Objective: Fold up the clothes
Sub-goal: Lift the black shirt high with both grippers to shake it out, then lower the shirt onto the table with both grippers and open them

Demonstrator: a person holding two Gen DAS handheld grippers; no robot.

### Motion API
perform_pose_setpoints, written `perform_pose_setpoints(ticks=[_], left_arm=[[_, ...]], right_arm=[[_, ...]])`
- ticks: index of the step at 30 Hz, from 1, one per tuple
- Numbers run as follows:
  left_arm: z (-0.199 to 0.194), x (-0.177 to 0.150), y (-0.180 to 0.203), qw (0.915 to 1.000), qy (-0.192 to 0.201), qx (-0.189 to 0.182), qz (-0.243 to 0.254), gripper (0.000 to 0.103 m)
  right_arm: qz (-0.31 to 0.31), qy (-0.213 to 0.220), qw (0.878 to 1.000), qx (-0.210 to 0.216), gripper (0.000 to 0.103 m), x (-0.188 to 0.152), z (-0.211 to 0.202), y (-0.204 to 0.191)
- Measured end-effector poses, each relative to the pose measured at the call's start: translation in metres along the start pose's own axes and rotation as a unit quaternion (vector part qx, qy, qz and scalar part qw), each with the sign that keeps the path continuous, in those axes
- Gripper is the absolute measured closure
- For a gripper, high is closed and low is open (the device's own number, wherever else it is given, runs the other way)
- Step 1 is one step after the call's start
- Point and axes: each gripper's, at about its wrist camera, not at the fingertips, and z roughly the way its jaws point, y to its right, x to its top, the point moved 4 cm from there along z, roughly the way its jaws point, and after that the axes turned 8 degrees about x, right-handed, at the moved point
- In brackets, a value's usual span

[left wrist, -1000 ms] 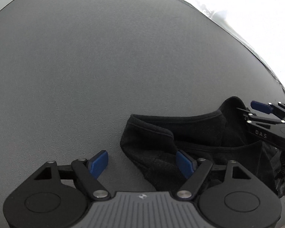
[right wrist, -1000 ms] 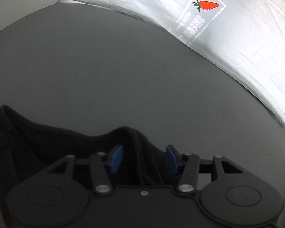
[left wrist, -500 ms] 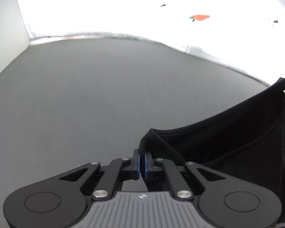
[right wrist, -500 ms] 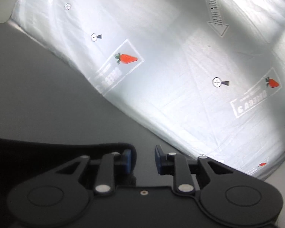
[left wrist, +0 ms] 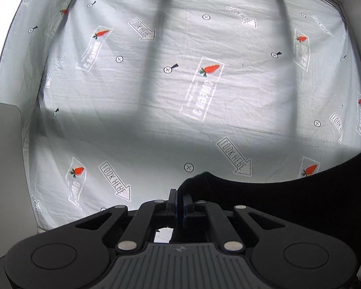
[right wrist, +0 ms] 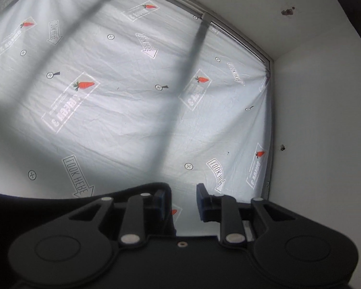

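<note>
- The left gripper [left wrist: 180,203] points level at the printed sheet [left wrist: 180,96], pads clenched on a corner of the black garment [left wrist: 300,192].
- The garment's edge swoops right of it, before the sheet.
- The right gripper [right wrist: 181,201] tilts up at the sheet; its pads stand apart, and garment [right wrist: 60,207] drapes over its left finger [right wrist: 162,201]; whether it is gripped I cannot tell.
- Right of the sheet, a white wall [right wrist: 325,120].

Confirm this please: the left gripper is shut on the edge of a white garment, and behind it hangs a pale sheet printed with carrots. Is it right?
Not quite. The garment is black, not white, as the left wrist view shows. The rest holds: the left gripper is shut on its edge, and a pale sheet printed with carrots hangs behind it.
</note>
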Motion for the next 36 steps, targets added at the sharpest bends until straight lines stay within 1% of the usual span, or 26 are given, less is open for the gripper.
perform_pose_setpoints(ticks=[2,5,8,10,11,15,18,20,22,23,25,26,27,28,29,30,31,32,33,34,35,36], left_arm=[[-0.015,0.017,0.011,0.9987,0.047,0.017,0.009,0.098],[-0.028,0.04,0.027,0.9925,0.112,0.045,0.019,0.098],[-0.052,0.061,0.027,0.9857,0.154,0.068,0.006,0.099],[-0.072,0.074,0.018,0.982,0.172,0.075,-0.02,0.099],[-0.083,0.083,0.014,0.9787,0.185,0.085,-0.028,0.099],[-0.121,0.108,0.002,0.9664,0.228,0.116,-0.026,0.099],[-0.134,0.119,-0.003,0.9627,0.237,0.128,-0.03,0.099],[-0.127,0.12,-0.004,0.9636,0.227,0.14,-0.022,0.099],[-0.113,0.115,-0.003,0.9683,0.202,0.147,-0.011,0.099],[-0.099,0.108,-0.004,0.972,0.179,0.152,-0.003,0.099],[-0.07,0.093,-0.008,0.9772,0.139,0.16,0.014,0.099],[-0.049,0.08,-0.012,0.9775,0.117,0.173,0.027,0.099],[-0.034,0.069,-0.019,0.9771,0.104,0.181,0.039,0.099],[-0.003,0.052,-0.024,0.9776,0.079,0.188,0.05,0.099],[0.029,0.036,-0.029,0.9773,0.055,0.195,0.062,0.099],[0.06,0.018,-0.035,0.9764,0.028,0.201,0.073,0.099],[0.096,-0.004,-0.043,0.9755,-0.01,0.2,0.091,0.098],[0.132,-0.026,-0.053,0.973,-0.051,0.197,0.109,0.095],[0.166,-0.055,-0.066,0.9691,-0.107,0.182,0.128,0.08],[0.193,-0.085,-0.072,0.9641,-0.174,0.154,0.128,0.069],[0.219,-0.116,-0.078,0.9541,-0.24,0.126,0.127,0.052],[0.241,-0.145,-0.084,0.9403,-0.301,0.099,0.123,0.053]], right_arm=[[0.008,0.026,1.0,-0.012,0.077,0.019,-0.013,0.009],[0.006,0.063,0.998,-0.024,0.076,0.042,-0.036,0.018],[0.001,0.094,0.995,-0.022,0.074,0.061,-0.062,0.024],[0.015,0.107,0.994,-0.006,0.073,0.074,-0.077,0.03],[0.026,0.115,0.993,0.003,0.073,0.082,-0.084,0.032],[0.032,0.158,0.987,0.016,0.07,0.109,-0.112,0.036],[0.047,0.183,0.981,0.034,0.064,0.121,-0.127,0.041],[0.05,0.186,0.98,0.046,0.063,0.12,-0.125,0.038],[0.045,0.166,0.983,0.06,0.062,0.109,-0.113,0.023],[0.042,0.156,0.985,0.067,0.061,0.103,-0.107,0.015],[0.027,0.122,0.988,0.087,0.06,0.083,-0.085,-0.011],[0.023,0.099,0.99,0.099,0.06,0.068,-0.072,-0.027],[0.027,0.071,0.99,0.118,0.061,0.052,-0.053,-0.044],[0.032,0.042,0.989,0.138,0.061,0.036,-0.035,-0.061],[0.046,0.004,0.986,0.162,0.061,0.018,-0.011,-0.079],[0.06,-0.035,0.98,0.187,0.061,0.0,0.014,-0.097],[0.059,-0.074,0.974,0.207,0.061,-0.022,0.043,-0.119],[0.041,-0.118,0.964,0.234,0.061,-0.05,0.068,-0.146],[0.021,-0.161,0.951,0.261,0.058,-0.079,0.092,-0.175],[0.0,-0.205,0.936,0.288,0.056,-0.108,0.116,-0.203],[0.013,-0.265,0.912,0.313,0.057,-0.141,0.132,-0.223],[0.03,-0.327,0.883,0.335,0.056,-0.174,0.146,-0.241]])
